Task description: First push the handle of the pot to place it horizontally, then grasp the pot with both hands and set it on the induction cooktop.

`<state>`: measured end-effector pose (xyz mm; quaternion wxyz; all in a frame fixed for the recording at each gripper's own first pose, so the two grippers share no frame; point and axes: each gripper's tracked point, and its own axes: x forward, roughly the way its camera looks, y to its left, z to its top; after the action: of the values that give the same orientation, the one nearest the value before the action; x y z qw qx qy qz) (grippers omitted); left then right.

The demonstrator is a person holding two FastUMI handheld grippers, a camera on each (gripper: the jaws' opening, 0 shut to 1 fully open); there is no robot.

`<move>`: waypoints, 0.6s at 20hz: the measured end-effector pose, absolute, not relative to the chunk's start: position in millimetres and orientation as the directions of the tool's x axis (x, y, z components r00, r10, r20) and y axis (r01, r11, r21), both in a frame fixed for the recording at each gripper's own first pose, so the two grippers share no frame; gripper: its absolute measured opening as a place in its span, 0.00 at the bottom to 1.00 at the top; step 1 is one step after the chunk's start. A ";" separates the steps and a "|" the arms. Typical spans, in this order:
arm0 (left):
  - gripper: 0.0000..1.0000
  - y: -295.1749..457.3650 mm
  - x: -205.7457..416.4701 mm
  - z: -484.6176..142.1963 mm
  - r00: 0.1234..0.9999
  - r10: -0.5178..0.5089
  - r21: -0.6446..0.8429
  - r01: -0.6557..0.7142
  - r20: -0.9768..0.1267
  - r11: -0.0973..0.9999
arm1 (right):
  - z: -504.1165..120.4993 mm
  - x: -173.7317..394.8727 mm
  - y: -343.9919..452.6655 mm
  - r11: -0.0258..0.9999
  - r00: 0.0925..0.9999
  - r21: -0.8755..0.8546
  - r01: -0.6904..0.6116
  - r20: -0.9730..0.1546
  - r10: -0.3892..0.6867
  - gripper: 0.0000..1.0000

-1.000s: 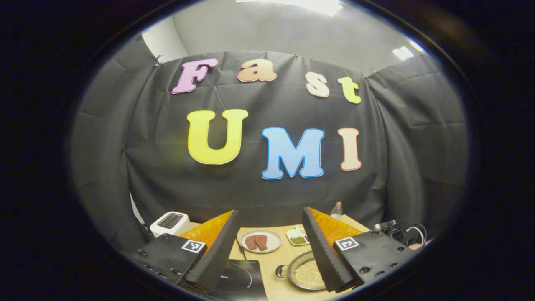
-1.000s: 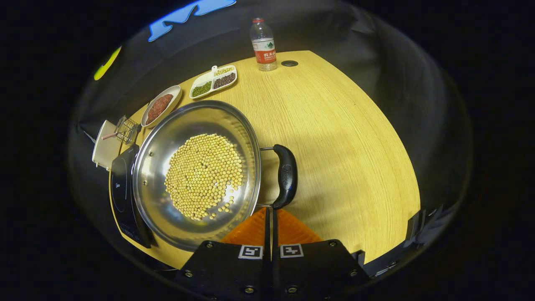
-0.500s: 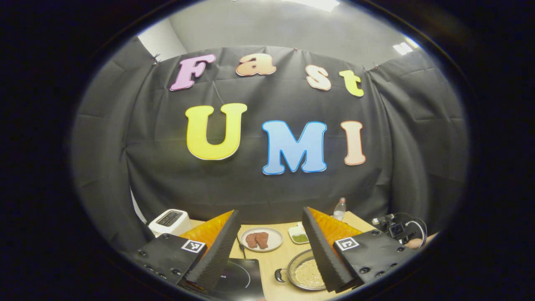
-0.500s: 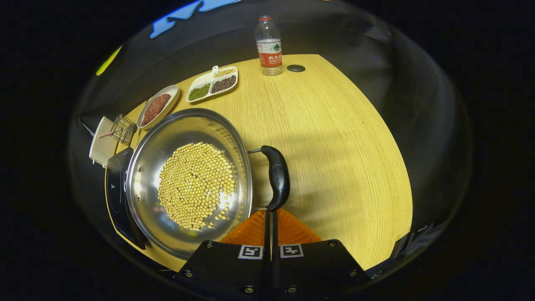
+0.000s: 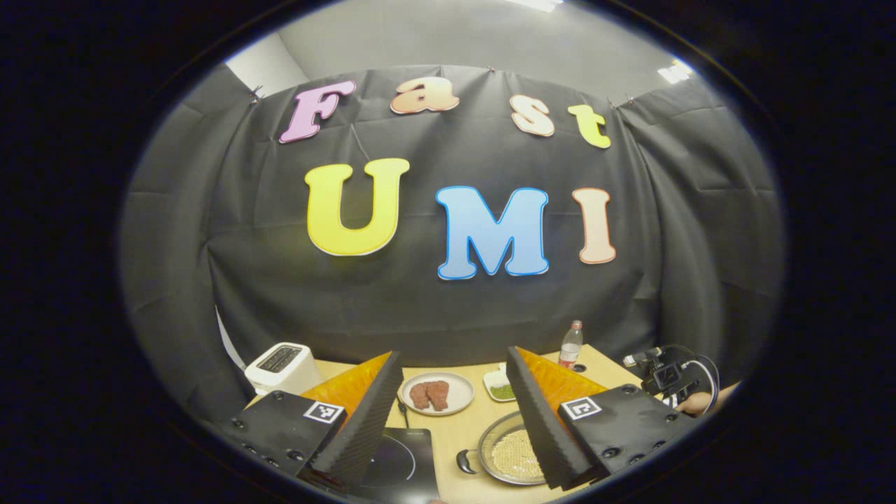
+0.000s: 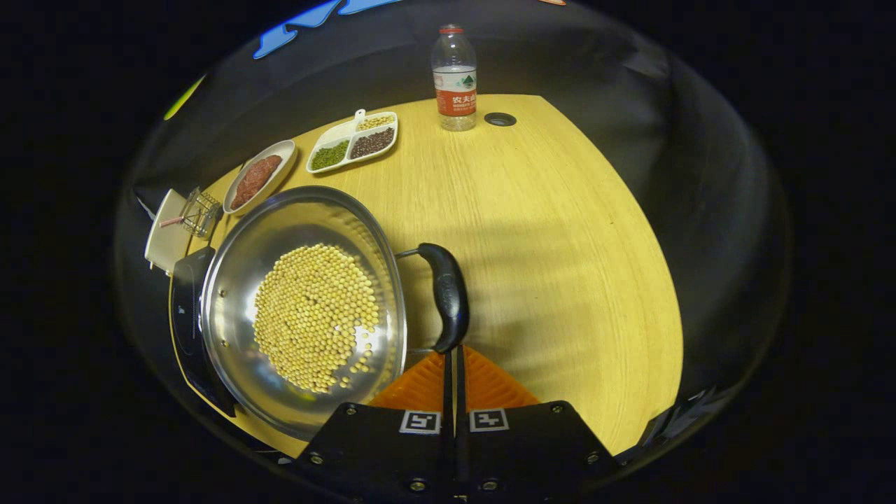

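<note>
A clear plastic water bottle with a red label (image 6: 454, 78) stands upright at the far edge of the pale wooden table (image 6: 560, 231), just beside a small dark round grommet hole (image 6: 500, 120); to its left lies a white divided dish (image 6: 353, 139) with green, dark and pale beans in separate compartments; further left sits a white oval plate of reddish-brown meat (image 6: 257, 176); near that plate rests a small wire basket (image 6: 201, 212), touching or overlapping a white toaster (image 6: 165, 239) at the table's left end; in the left gripper view the toaster (image 5: 281, 365) shows its top slots, the meat plate (image 5: 436, 393) lies near the table's middle, and the bottle (image 5: 570, 345) stands before the black cloth wall (image 5: 448, 308).
</note>
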<state>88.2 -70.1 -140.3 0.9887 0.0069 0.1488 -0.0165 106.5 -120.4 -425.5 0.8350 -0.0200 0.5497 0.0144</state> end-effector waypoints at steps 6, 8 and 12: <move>0.93 -93.8 91.9 -209.0 0.891 -0.137 -0.102 0.102 -0.432 0.990 | -377.7 99.1 -123.3 0.995 0.558 -0.050 -0.082 -0.830 0.005 0.78; 0.92 -103.0 88.3 -245.9 0.844 -0.178 -0.157 0.113 -0.506 0.981 | -362.7 96.9 -118.3 0.992 0.617 -0.057 -0.115 -0.787 0.026 0.96; 0.99 -108.9 79.8 -326.8 0.754 -0.183 -0.180 0.087 -0.631 0.980 | -350.9 91.7 -106.2 0.990 0.670 -0.044 -0.131 -0.741 0.056 0.96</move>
<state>79.8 -108.9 -326.8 0.9338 -0.0699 0.3433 -0.0725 91.7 -106.2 -350.9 0.9125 -0.0470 0.4032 0.0513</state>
